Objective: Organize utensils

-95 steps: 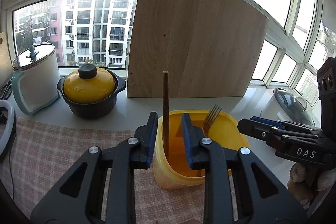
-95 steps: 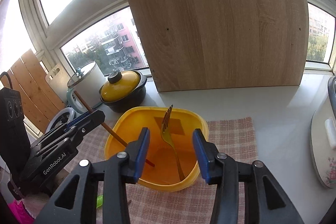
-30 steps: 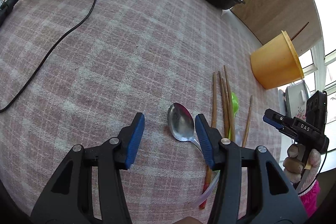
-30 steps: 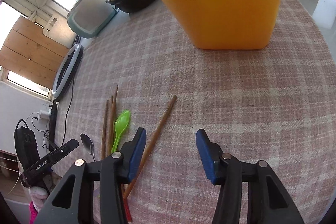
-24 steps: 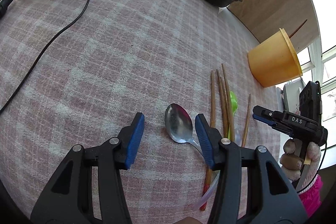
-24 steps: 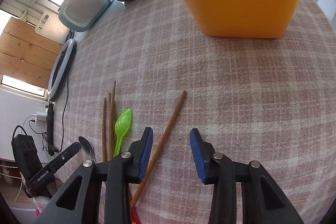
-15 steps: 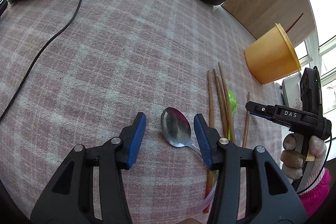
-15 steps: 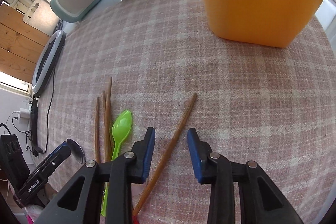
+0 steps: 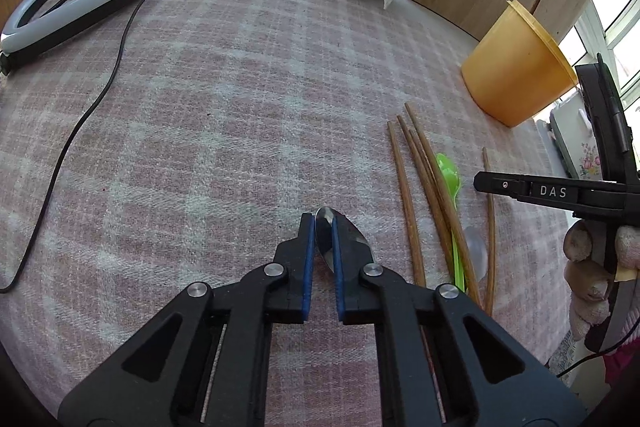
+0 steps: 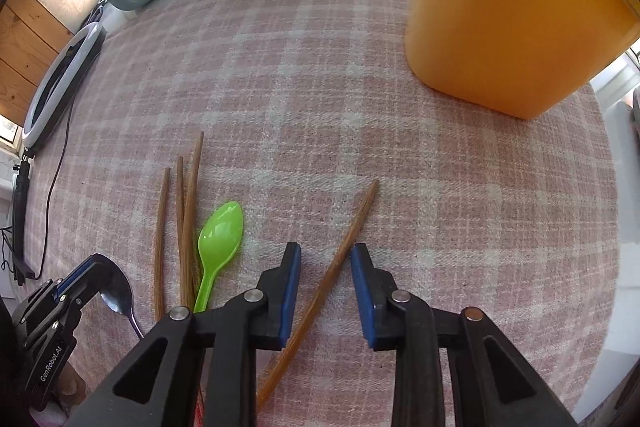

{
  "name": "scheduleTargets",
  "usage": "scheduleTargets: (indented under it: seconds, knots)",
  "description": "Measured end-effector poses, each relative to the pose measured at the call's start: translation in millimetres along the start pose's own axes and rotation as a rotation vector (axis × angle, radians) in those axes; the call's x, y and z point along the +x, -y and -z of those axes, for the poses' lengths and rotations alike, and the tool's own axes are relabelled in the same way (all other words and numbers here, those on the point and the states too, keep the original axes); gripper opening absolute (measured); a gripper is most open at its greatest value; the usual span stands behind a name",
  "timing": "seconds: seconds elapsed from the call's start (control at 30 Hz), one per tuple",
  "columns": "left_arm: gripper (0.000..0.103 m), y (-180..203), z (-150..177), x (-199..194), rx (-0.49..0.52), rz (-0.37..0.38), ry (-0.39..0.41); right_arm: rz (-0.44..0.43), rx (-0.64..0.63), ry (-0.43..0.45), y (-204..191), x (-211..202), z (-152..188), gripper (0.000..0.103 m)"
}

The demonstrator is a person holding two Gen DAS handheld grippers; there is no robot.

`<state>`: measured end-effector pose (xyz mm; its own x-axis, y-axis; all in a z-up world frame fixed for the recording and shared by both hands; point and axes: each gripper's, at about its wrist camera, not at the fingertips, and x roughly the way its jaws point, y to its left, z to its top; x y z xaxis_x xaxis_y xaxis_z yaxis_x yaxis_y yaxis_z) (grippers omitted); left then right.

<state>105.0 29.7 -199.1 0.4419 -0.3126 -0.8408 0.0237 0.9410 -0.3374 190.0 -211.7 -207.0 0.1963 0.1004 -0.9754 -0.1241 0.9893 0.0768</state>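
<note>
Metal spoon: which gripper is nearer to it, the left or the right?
Left. The left gripper is shut on the metal spoon's bowl. The right gripper is off to the side, closing around a lone chopstick past the green spoon.

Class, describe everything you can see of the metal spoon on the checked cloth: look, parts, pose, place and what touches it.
The metal spoon is shiny, silver-coloured, with an oval bowl and a thin handle. It lies on the pink checked cloth, left of three brown chopsticks, apart from them. The left gripper is shut on the bowl's rim, its blue pads on either side of the edge. The handle runs back under the gripper, mostly hidden.
</note>
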Motion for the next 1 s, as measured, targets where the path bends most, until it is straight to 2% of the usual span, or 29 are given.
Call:
scheduleTargets:
  seconds: [0.23, 0.37, 0.77, 1.0]
  knots:
    - [0.002, 7.9, -2.7, -1.0, 0.005, 0.002, 0.011, 0.009, -0.002, 0.0, -0.8, 2.0, -3.8, 0.01]
    - [0.001, 10.9, -5.4, -5.0, 0.015, -0.005, 0.029, -0.008, -0.006, 0.002, 0.3, 2.4, -4.6, 0.006]
    - [0.0, 2.3, -18.9, -27.3, 0.011, -0.054, 0.091, -0.186, 0.087, 0.036, 32.0, -11.1, 4.1, 0.003]
    - [0.0, 1.2, -31.2, -44.7, 0.024, -0.088, 0.142, -0.212, 0.079, 0.112, 46.3, -38.5, 16.0, 0.003]
